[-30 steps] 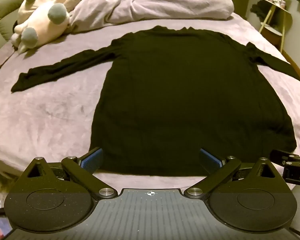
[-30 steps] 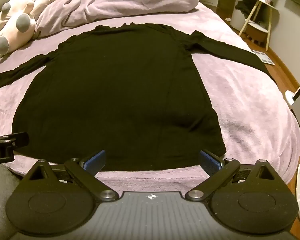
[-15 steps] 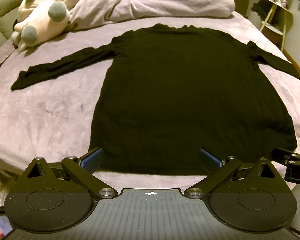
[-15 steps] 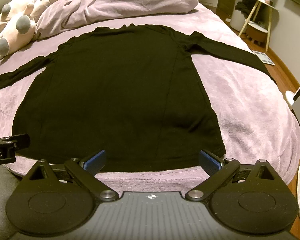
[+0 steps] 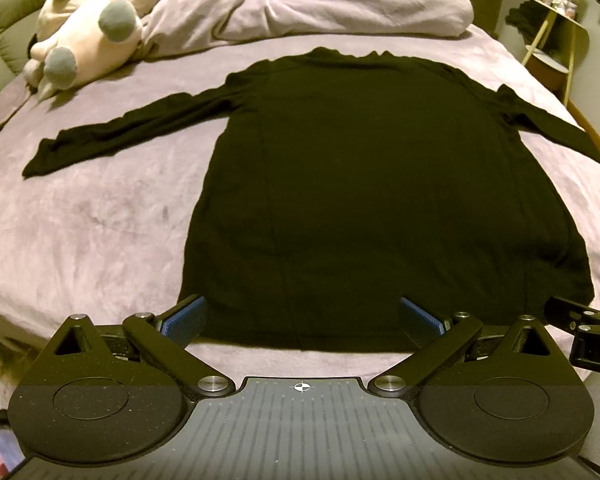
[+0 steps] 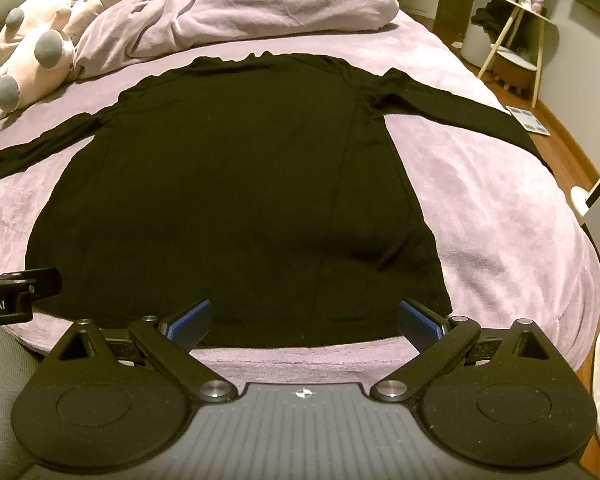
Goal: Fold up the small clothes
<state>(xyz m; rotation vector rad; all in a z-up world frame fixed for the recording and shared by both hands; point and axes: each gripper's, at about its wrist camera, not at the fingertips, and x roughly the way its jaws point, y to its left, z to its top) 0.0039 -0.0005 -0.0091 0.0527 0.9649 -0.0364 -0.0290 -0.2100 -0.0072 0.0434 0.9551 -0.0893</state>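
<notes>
Room: a dim bedroom; a lilac bed cover (image 5: 80, 232) spreads under everything, a bunched duvet (image 5: 320, 0) and a plush toy (image 5: 84, 36) lie at the far end, a side table (image 6: 516, 36) stands far right.
Left gripper (image 5: 300, 316): jaws spread wide, blue pads (image 5: 184, 318) bare, nothing held; it hovers just short of the near hem, toward its left part.
Right gripper (image 6: 304, 322): equally wide apart, empty; it hovers over the near hem's right part; a part of each tool shows at the edge of the other's view.
Black top (image 5: 372, 184): lies flat, collar far, hem near, left sleeve (image 5: 112, 136) and right sleeve (image 6: 452, 108) stretched out sideways; no fold made yet, by my judgement.
Risk: the plush cover may get pinched with the hem and drag; a grip through one layer only would let the back layer slump; uneven lifts would skew the fold; the right sleeve reaches the bed's edge and may slide off.
Hidden: the right cuff is cut off in the left view; black on black hides seams and creases; contact between pads and cloth cannot be told.
</notes>
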